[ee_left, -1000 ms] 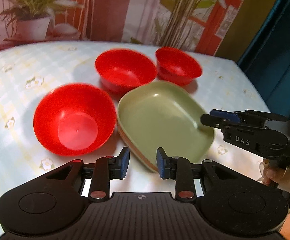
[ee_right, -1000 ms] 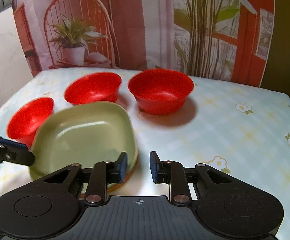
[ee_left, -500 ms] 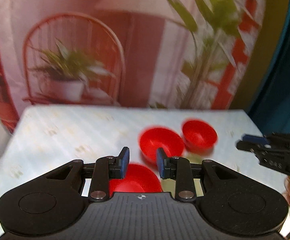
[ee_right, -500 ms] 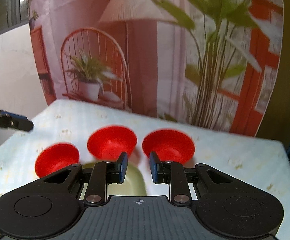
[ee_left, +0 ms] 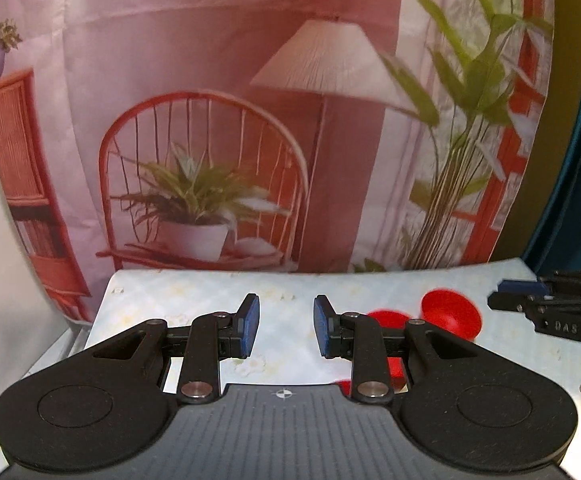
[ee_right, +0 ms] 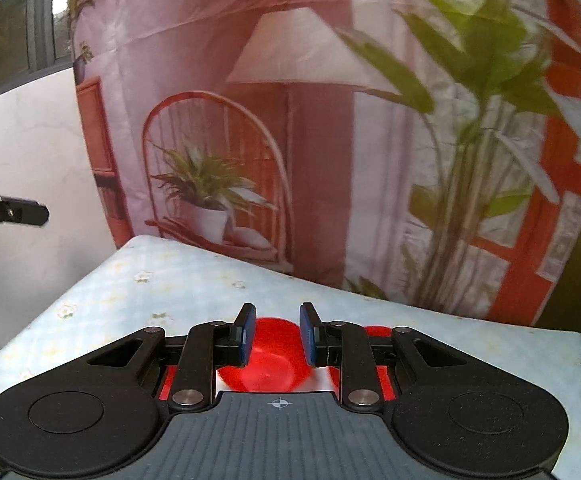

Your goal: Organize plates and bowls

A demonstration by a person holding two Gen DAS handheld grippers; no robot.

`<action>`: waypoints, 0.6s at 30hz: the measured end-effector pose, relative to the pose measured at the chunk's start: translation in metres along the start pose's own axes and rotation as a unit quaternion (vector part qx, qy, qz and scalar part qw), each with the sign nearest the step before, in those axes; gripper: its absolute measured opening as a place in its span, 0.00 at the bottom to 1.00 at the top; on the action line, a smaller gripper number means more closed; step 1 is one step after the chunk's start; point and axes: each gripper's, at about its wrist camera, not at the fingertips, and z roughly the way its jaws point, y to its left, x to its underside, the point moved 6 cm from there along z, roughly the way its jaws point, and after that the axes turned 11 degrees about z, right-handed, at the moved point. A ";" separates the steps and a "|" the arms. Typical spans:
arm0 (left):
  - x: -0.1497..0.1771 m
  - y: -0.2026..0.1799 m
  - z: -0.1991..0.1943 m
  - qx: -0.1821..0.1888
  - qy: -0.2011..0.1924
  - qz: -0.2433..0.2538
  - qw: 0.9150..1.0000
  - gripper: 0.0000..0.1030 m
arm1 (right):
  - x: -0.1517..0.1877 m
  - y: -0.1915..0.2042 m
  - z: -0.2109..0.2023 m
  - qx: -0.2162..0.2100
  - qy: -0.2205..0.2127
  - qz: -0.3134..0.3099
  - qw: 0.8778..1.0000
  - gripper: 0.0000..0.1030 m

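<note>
Left wrist view: the left tool (ee_left: 286, 330) hangs spread and empty above the floral-clothed counter (ee_left: 194, 292); round red plastic bowls (ee_left: 450, 314) sit right, by the right tool (ee_left: 502, 300) lettered "DAS". A printed room-scene backdrop (ee_left: 250, 120) hangs behind.

Right wrist view: the right tool (ee_right: 276, 334), spread and empty, hovers over a red bowl (ee_right: 270, 364).

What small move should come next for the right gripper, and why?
Probably tilt the right gripper down toward the red bowl. Its jaws are open and empty, it looks mostly at the backdrop, and the bowl on the table is half hidden behind its fingers.
</note>
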 end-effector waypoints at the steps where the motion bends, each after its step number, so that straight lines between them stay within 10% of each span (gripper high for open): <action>1: 0.004 0.002 0.005 0.002 0.003 -0.001 1.000 0.30 | 0.001 0.006 0.005 -0.004 0.002 0.002 1.000 0.23; 18: 0.077 -0.007 0.070 0.034 0.043 -0.013 0.998 0.38 | 0.070 0.054 0.100 -0.038 0.105 0.016 0.994 0.21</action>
